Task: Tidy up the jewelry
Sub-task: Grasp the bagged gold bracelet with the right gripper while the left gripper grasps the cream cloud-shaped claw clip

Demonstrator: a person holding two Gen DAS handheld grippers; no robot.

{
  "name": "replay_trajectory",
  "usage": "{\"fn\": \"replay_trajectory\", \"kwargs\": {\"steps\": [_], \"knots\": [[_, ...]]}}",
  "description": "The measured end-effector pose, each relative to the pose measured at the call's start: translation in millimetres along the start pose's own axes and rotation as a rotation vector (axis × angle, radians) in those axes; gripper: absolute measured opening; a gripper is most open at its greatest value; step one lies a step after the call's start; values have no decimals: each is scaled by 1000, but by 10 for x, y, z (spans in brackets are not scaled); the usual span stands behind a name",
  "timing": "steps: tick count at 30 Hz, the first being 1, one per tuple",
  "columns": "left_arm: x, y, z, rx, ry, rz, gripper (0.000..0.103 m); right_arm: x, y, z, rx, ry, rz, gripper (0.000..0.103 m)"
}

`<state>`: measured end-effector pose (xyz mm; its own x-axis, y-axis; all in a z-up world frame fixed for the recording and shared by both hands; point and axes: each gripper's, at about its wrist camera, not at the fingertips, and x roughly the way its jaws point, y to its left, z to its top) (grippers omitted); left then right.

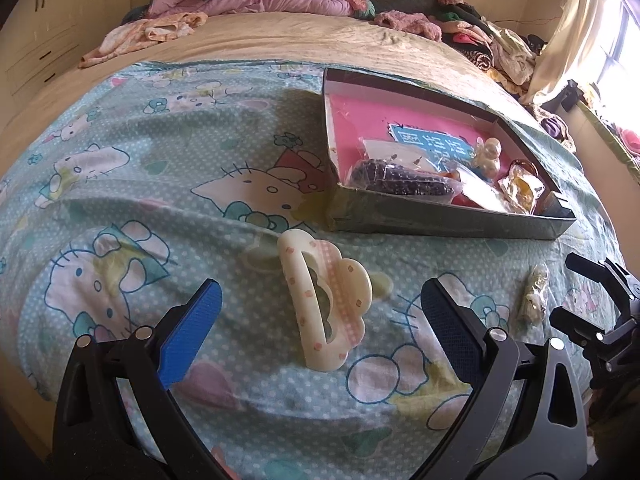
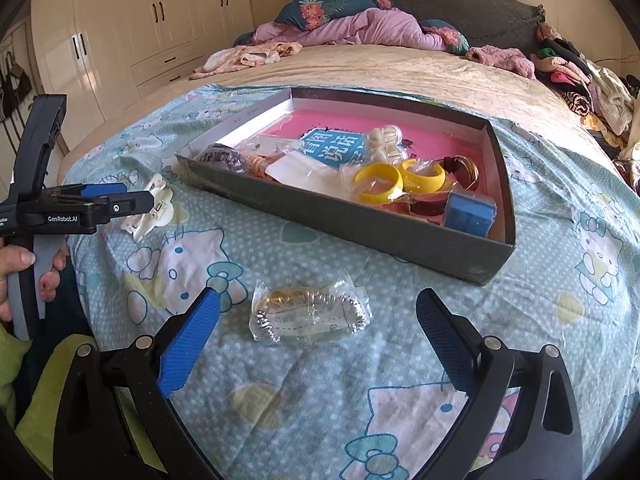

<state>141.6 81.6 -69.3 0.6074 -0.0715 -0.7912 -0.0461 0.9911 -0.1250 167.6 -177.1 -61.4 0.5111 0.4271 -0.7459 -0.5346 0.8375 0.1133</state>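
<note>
Left wrist view: cloud-shaped hair clip (image 1: 325, 300) lies flat on the bed's cartoon sheet (image 1: 160, 200), between the blue pads of the left tool (image 1: 320, 312), jaws spread wide, nothing held, likely lined up to straddle it. Right tool (image 2: 318, 320), also wide and empty, frames a clear bag (image 2: 310, 316), probably of rings. Both sit just short of the box (image 2: 360, 228) already holding bagged jewelry.
</note>
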Motion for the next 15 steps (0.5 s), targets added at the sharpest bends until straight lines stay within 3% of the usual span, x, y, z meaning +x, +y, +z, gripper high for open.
{"fn": "replay_trajectory", "kwargs": {"steps": [3,9,11,13,15], "knots": [[100,-40,-24,10,32,9,87,100,0,-32,-4,22,-3,98],[177,-67,-27,18,54,24,60,300,-21,-42,-30,60,-19,98],[173,-65,-29,20,51,23,47,354,-5,-52,-46,67,-20,98],[155,-58,-28,17,44,18,34,376,50,-70,-84,62,-31,89],[150,-51,-16,15,39,5,33,363,105,-75,-115,51,-6,71]]}}
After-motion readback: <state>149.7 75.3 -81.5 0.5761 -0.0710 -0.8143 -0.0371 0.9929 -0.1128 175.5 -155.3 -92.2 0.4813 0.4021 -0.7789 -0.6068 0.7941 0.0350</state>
